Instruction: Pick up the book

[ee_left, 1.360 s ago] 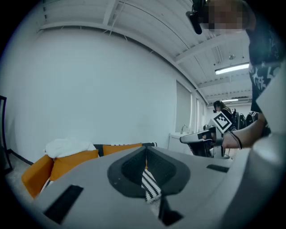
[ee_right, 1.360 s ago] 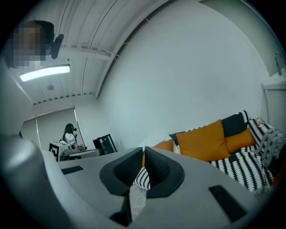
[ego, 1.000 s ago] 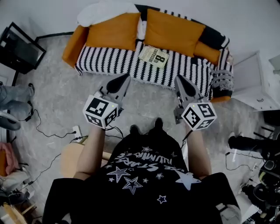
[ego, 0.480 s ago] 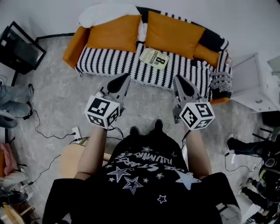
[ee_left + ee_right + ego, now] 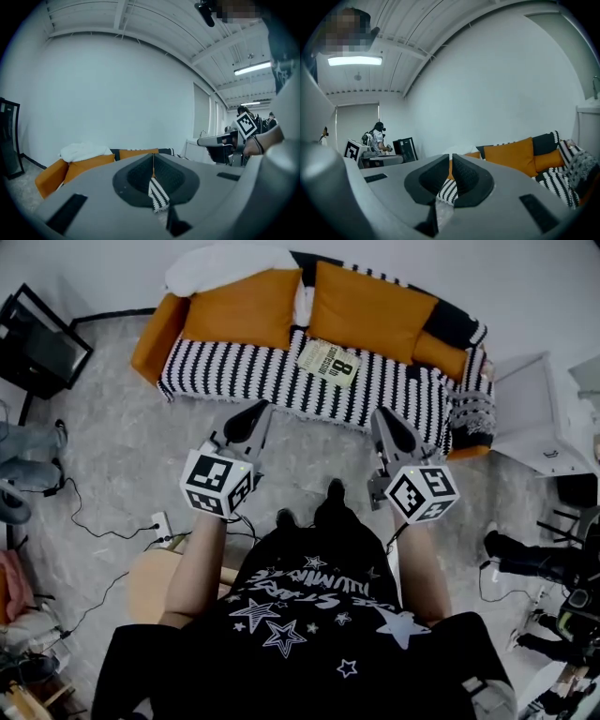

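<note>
The book, pale with a large dark numeral on its cover, lies flat on the seat of the black-and-white striped sofa, below the orange cushions. My left gripper is held over the floor in front of the sofa, well short of the book, with its jaws together and nothing between them. My right gripper hangs level with it to the right, also shut and empty. In the left gripper view and the right gripper view the jaws hide the book.
A black screen leans at the far left and a white cabinet stands right of the sofa. Cables and a power strip lie on the grey floor beside a round wooden stool. Another person stands far off.
My left gripper has drifted a little left and lower in the head view. The right gripper has kept still. Both stay shut.
</note>
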Demonstrator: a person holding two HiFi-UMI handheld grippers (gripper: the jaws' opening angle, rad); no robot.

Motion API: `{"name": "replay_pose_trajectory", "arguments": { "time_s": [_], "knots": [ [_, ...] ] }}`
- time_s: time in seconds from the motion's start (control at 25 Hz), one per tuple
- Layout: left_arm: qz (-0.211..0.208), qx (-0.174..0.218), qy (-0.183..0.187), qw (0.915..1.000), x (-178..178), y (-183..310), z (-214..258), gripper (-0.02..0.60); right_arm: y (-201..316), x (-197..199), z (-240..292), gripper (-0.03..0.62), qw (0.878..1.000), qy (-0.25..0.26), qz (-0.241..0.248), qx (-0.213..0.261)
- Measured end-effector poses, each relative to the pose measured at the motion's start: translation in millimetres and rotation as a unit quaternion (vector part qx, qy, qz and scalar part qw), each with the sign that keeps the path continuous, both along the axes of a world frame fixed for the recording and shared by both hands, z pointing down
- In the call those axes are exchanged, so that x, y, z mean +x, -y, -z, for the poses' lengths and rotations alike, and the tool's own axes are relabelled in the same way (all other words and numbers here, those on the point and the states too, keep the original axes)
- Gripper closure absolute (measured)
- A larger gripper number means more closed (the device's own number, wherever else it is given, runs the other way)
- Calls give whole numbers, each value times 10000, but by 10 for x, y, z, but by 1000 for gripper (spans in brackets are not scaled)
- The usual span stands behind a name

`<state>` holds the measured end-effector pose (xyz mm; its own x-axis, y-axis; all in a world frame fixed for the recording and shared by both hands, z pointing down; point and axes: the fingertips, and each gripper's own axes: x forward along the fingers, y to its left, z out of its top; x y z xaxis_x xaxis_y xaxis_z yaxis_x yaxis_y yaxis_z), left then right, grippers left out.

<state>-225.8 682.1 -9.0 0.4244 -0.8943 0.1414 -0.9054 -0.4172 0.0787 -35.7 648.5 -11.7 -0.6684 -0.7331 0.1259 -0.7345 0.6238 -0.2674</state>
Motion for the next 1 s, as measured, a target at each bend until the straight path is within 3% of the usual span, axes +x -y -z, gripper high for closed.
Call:
{"name": "replay_pose_trajectory", "arguments": {
  "time_s": [0.24, 0.68, 1.0],
  "knots": [
    [91, -39, 7, 10000, 6, 144, -27, 569, 248, 109, -90, 559, 9996, 165, -137, -194],
    [321, -278, 257, 9988, -26, 705, -109, 569, 1088, 25, -319, 559, 9981, 292, 117, -536],
    [264, -462, 377, 9979, 194, 1371, -214, 569, 1771, 408, -412, 559, 9958, 522, -142, -741]
  ]
}}
